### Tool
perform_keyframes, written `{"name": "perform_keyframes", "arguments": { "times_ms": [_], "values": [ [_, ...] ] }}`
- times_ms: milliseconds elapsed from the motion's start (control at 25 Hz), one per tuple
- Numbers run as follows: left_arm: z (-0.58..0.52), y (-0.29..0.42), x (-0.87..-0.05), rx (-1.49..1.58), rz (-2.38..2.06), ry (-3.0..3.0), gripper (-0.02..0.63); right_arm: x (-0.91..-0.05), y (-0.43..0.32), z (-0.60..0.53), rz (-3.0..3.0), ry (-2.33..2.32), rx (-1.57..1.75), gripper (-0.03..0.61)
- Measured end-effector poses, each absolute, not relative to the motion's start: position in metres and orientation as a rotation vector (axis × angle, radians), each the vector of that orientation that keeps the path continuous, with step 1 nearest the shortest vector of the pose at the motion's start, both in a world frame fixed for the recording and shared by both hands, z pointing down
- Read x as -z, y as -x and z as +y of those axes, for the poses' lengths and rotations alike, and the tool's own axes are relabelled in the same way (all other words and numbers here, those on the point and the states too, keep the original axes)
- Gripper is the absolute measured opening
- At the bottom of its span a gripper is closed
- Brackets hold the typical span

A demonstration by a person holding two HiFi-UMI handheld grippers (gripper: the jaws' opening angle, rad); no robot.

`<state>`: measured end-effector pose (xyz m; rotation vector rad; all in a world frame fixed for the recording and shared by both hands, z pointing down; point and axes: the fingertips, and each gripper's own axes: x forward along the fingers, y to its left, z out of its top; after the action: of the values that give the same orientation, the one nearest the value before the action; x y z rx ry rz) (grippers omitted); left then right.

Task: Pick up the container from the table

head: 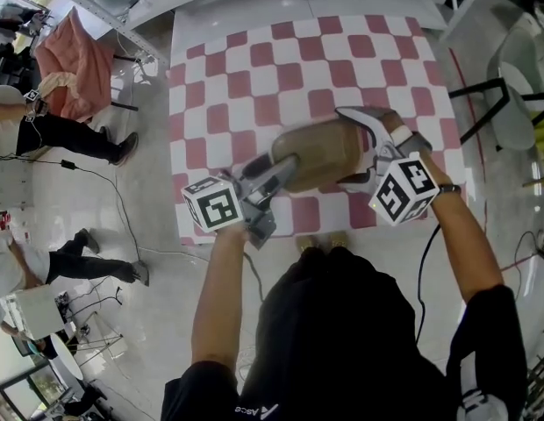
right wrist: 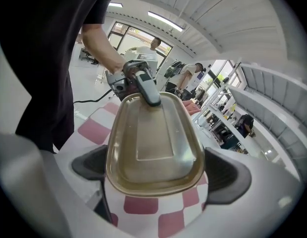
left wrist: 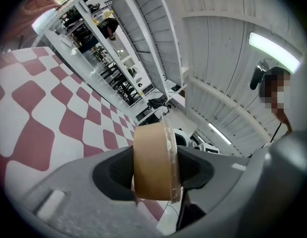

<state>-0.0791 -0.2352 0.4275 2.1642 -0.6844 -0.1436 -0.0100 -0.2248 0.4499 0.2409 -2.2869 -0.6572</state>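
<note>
A tan container (head: pixel 316 152) with a clear lid lies over the red-and-white checked table (head: pixel 254 68), near its front edge. My left gripper (head: pixel 285 169) clamps its left end; in the left gripper view the container (left wrist: pixel 153 162) stands edge-on between the pads of my left gripper (left wrist: pixel 156 171), which press on its base and lid. My right gripper (head: pixel 360 147) straddles the right end. In the right gripper view the container's lid (right wrist: pixel 153 143) fills the gap of my right gripper (right wrist: pixel 156 165), both pads against the rim. The left gripper's finger (right wrist: pixel 143 86) rests on the lid's far end.
People stand and sit on the floor at the left (head: pixel 44 130), by a pink-draped chair (head: pixel 66 60). A black-legged stand (head: pixel 509 103) is at the table's right. The person's dark shirt (head: pixel 333 340) hides the table's front edge. Shelving (left wrist: pixel 109 48) runs beyond the table.
</note>
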Motion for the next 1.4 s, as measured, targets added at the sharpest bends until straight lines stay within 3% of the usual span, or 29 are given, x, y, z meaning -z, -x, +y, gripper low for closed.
{"name": "perform_keyframes", "arguments": {
  "times_ms": [520, 920, 1160, 1400],
  "values": [
    [-0.237, 0.095, -0.422, 0.163, -0.705, -2.111, 0.224, -0.468, -0.018, -0.211, -2.336, -0.204, 0.507, 0.592],
    [-0.237, 0.101, -0.414, 0.184, -0.725, -2.099, 0.224, -0.417, -0.018, -0.209, -2.650, -0.384, 0.301, 0.580],
    [-0.238, 0.100, -0.413, 0.177, -0.724, -2.072, 0.224, -0.384, -0.014, -0.201, -2.810, -0.525, 0.282, 0.492],
    [-0.234, 0.091, -0.402, 0.241, -0.690, -1.995, 0.224, -0.343, -0.016, -0.192, -2.972, -0.778, 0.219, 0.339]
  ]
}}
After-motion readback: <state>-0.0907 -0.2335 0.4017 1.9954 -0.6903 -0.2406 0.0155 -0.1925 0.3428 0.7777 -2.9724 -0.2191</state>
